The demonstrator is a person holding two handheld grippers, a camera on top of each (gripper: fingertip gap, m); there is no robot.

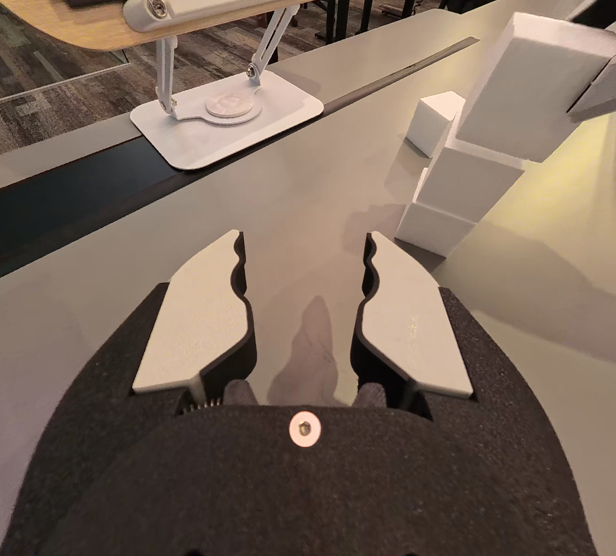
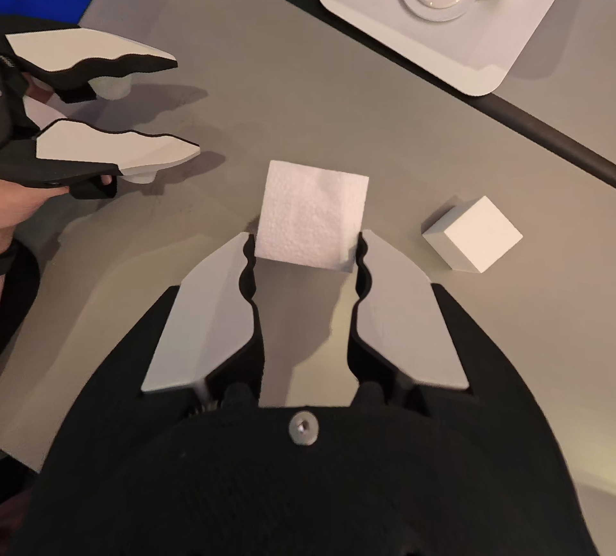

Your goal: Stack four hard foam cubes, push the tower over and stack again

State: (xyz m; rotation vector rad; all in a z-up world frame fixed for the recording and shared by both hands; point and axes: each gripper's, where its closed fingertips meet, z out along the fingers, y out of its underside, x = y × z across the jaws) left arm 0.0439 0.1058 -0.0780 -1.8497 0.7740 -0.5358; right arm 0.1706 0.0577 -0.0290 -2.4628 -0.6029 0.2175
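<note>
The right gripper (image 2: 305,240) gripped the top foam cube (image 2: 313,213) of a three-high stack (image 1: 466,180), its jaws closed on the cube's two sides. A fourth cube (image 2: 473,235) sat apart at three o'clock on the grey surface (image 2: 233,90). The left gripper (image 1: 305,240) hovered at nine o'clock over bare surface, jaws open and empty. A white stand base (image 2: 440,10) sat at the surface's far edge, at one o'clock.
</note>
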